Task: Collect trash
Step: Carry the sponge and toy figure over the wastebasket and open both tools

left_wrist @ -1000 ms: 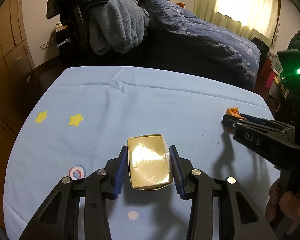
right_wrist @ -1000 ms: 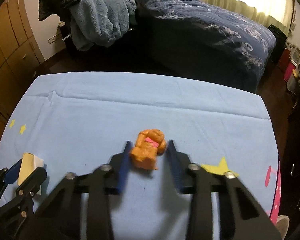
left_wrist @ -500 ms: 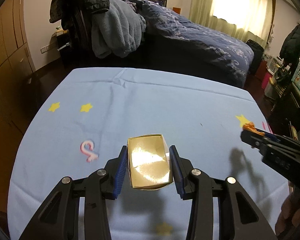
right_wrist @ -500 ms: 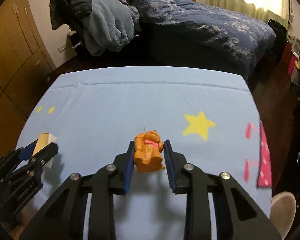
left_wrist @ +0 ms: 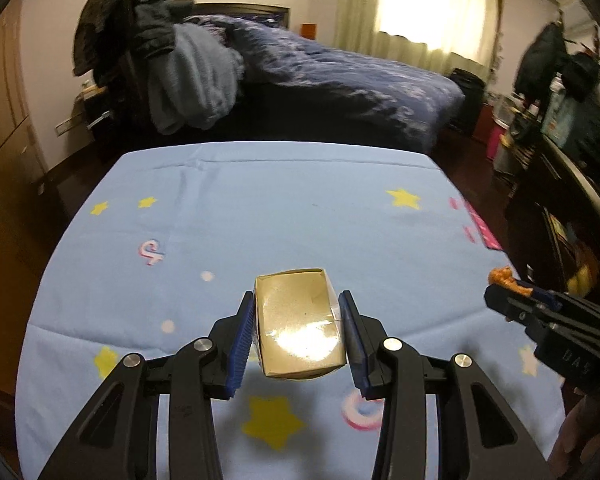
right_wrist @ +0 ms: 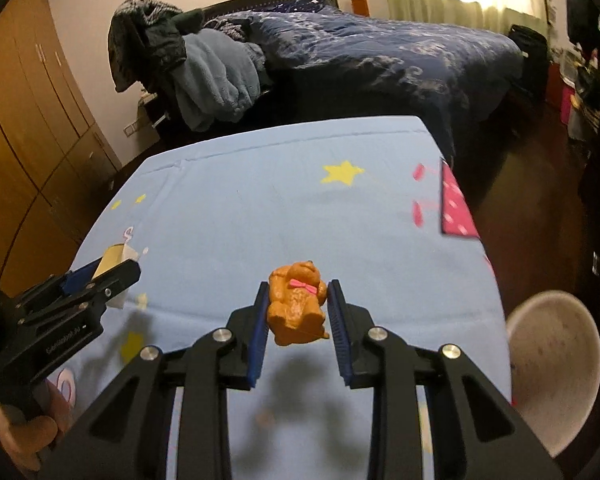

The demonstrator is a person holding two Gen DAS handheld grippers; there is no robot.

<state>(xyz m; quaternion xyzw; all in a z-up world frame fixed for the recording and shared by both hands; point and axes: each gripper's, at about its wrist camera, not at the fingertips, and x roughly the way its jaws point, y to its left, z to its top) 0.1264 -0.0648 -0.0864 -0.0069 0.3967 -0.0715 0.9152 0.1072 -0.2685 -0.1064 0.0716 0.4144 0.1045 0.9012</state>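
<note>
Box [left_wrist: 298,322] long axis along left gripper [left_wrist: 298,334] fingers

Light blue star-printed cloth [left_wrist: 284,208] over the surface, dark blue bed [right_wrist: 380,52] behind, grey blanket [left_wrist: 196,80] heaped, wooden wardrobe [right_wrist: 24,112] left, bright curtained window [left_wrist: 432,4]

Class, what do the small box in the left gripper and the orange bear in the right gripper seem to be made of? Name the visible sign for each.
Box: probably thin cardboard with a glossy gold finish; sharp folded edges, bright glare patch.
Bear: looks like moulded plastic or rubber; uniform orange, textured matte surface, pink bow. Uncertain which.
</note>
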